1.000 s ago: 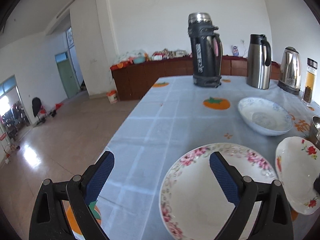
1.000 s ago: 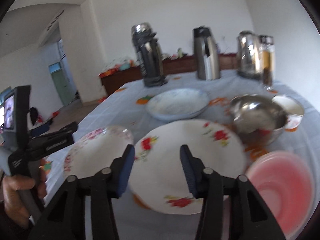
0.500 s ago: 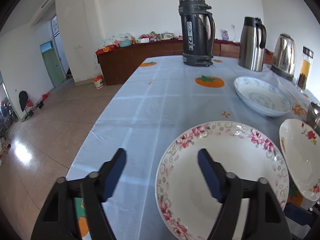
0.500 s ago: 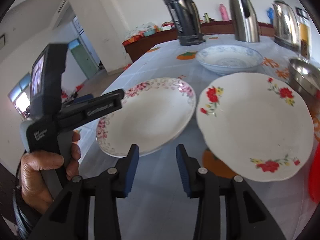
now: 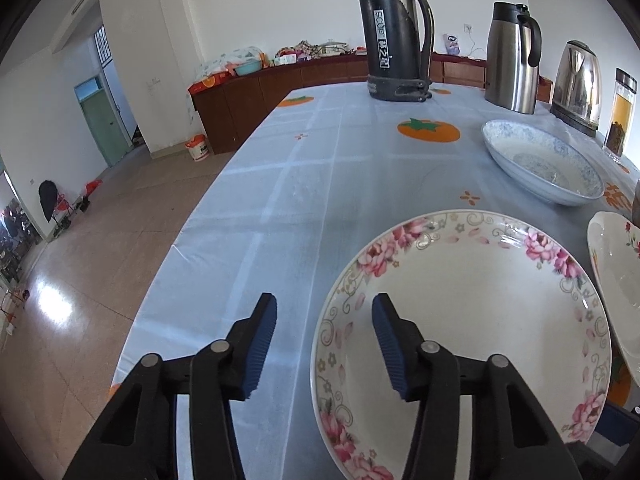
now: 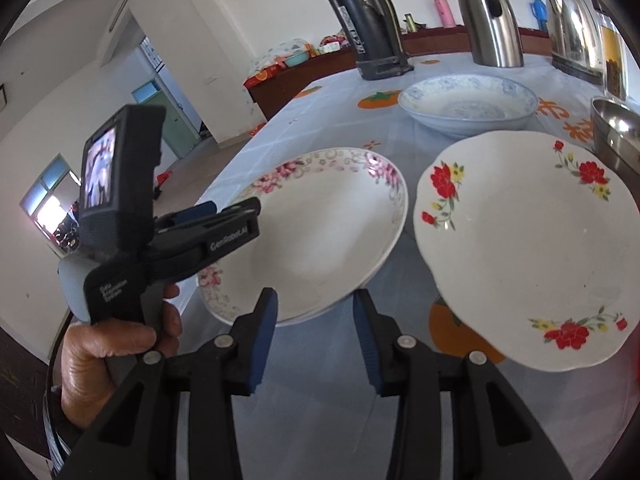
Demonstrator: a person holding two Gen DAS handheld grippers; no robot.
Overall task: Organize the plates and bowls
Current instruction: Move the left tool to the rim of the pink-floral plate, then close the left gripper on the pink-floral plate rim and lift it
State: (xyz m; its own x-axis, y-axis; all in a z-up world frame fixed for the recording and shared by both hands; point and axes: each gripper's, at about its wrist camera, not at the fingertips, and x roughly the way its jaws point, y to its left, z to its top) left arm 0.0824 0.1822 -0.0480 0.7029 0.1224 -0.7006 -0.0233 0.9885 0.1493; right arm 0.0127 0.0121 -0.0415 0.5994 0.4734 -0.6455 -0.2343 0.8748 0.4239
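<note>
A pink-flowered plate (image 5: 472, 316) (image 6: 320, 232) lies on the blue tablecloth. My left gripper (image 5: 324, 340) is open, its fingers straddling the plate's near left rim; it also shows in the right wrist view (image 6: 224, 220). My right gripper (image 6: 314, 332) is open, its fingers at the plate's front rim. A red-flowered plate (image 6: 524, 240) (image 5: 620, 288) lies just right of it. A blue-patterned bowl (image 5: 540, 160) (image 6: 468, 104) sits farther back. A steel bowl (image 6: 616, 132) is at the right edge.
A black thermos (image 5: 394, 32), a steel jug (image 5: 512, 56), an electric kettle (image 5: 580, 80) and a glass tea bottle (image 5: 622, 112) stand at the table's far end. The table's left edge (image 5: 180, 240) drops to the tiled floor. A wooden sideboard (image 5: 280, 88) is behind.
Both grippers narrowed their opening and moved in on the pink-flowered plate. The right gripper swung left from the red-flowered plate to the pink one's front rim.
</note>
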